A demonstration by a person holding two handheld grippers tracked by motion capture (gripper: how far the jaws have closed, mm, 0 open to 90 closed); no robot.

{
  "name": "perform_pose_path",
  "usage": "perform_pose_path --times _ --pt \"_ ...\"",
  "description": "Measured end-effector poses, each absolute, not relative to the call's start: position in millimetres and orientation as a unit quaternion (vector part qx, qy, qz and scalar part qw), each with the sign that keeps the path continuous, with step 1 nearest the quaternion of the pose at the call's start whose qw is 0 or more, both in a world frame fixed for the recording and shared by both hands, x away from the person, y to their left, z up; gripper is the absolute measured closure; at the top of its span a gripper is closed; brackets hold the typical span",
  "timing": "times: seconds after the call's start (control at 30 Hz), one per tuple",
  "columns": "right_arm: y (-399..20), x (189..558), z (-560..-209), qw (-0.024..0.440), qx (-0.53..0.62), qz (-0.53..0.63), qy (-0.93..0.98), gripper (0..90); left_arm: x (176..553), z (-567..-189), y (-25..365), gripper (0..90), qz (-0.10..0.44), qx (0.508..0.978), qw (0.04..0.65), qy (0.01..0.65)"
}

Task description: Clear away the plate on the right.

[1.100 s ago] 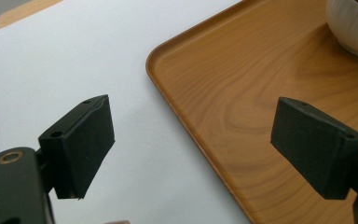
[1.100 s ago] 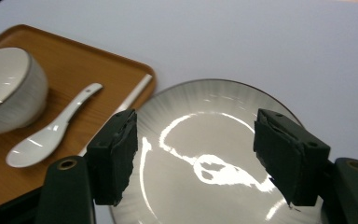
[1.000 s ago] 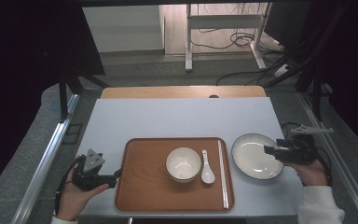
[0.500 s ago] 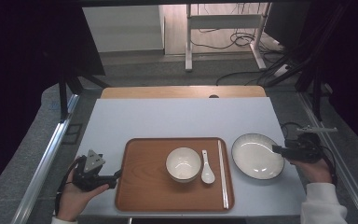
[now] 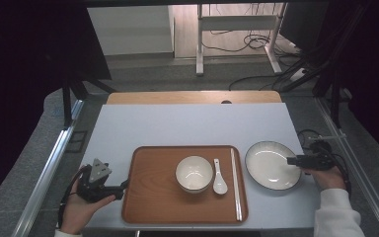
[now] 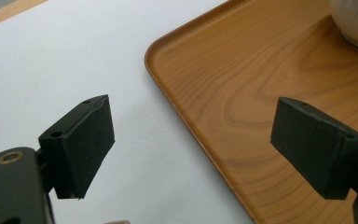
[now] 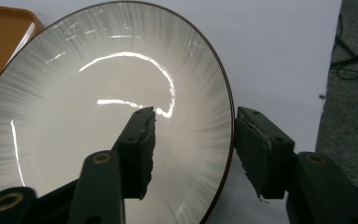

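White porcelain sits at the right of the desk [image 5: 187,123]: a shallow plate [image 5: 271,165] with a dark rim and grey streaks, just beside the wooden tray [image 5: 153,197]. The right claw [image 5: 292,160] is at the plate's right edge. In the right gripper view its jaws straddle that rim [image 7: 227,116], one over the plate's inside, the other outside above the desk; they have just been closing, with the rim between them, and a gap shows on both sides, so the pads do not press yet.

On the tray stand a bowl [image 5: 194,174], a spoon [image 5: 219,181] just right of it, and chopsticks [image 5: 235,182] along the tray's right side, between spoon and plate. Nothing lies between the right claw and the plate.

The left claw [image 5: 122,186] rests at the tray's left edge, jaws wide and empty; in the left gripper view one jaw is over the desk, the other over the tray's wood [image 6: 242,79].
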State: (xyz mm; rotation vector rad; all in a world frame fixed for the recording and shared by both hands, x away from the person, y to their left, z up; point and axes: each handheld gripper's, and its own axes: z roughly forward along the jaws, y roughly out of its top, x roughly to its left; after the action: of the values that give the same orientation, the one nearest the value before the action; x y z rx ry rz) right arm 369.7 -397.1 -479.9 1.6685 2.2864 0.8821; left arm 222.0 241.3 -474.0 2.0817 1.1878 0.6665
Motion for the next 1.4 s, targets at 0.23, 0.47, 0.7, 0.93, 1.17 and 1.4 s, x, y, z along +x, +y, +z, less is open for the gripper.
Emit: perform_pose_path --times 0.23,0.47,0.7,0.93,1.17,1.4 --pt "-402.2 372.1 -486.8 0.062 0.574 0.293 0.762 60.5 222.0 -473.8 241.3 13.0 0.253 0.794 0.319 0.451" --pt "-404.1 374.7 -493.2 0.042 0.584 0.282 0.760 68.0 222.2 -474.0 241.0 13.0 0.253 0.795 0.318 0.450" --pt "-412.2 375.0 -492.8 0.023 0.605 0.299 0.738 77.7 222.0 -473.8 240.4 13.0 0.253 0.795 0.318 0.450" --pt "-414.6 373.0 -486.9 0.020 0.606 0.313 0.731 81.8 222.4 -474.1 239.8 13.0 0.253 0.794 0.320 0.451" --pt "-412.2 369.9 -476.0 0.029 0.601 0.324 0.730 84.8 222.2 -473.6 241.1 13.0 0.254 0.795 0.318 0.450" --pt "-404.9 367.4 -463.8 0.048 0.591 0.332 0.734 86.5 222.1 -473.5 241.2 13.0 0.254 0.794 0.318 0.450"
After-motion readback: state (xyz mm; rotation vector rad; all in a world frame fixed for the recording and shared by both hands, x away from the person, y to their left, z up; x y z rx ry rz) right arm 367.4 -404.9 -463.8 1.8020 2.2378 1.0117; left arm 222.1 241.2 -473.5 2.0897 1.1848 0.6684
